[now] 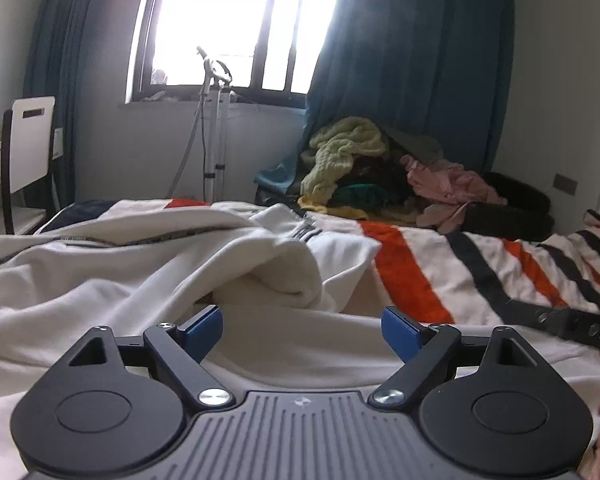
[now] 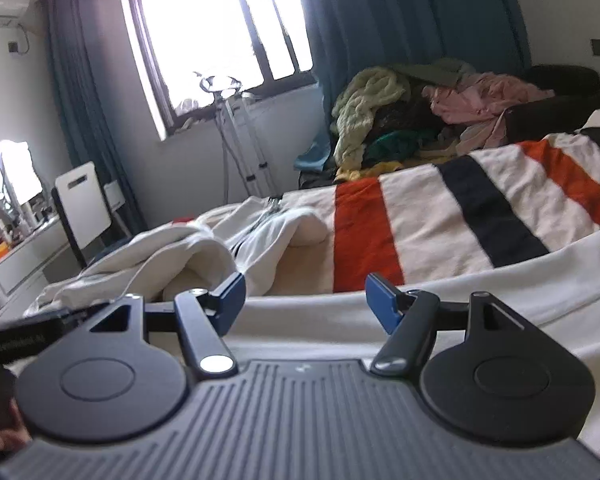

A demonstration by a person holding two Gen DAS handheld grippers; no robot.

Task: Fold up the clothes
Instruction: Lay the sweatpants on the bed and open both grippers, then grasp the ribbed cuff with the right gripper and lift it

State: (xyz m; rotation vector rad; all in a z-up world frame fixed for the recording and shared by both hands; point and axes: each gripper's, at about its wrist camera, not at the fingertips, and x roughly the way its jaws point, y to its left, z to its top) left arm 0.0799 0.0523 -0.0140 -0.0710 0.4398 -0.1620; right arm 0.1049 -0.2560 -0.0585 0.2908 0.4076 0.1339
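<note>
We hold both grippers low over the white garment, which lies spread on the bed w/ the striped blanket – prob. lining up for the near hem. Left gripper: jaws released, wide, nothing between the blue pads. Right gripper: jaws also apart, empty, cloth just beyond them. Garment is soft, thick, fleecy inside, bunched into rolled folds at far left; near part lies flatter, smoother. Blanket is fuzzy, w/ orange & dark bands. Unfolded clothes pile sits far right by the curtain, knit & crumpled.
</note>
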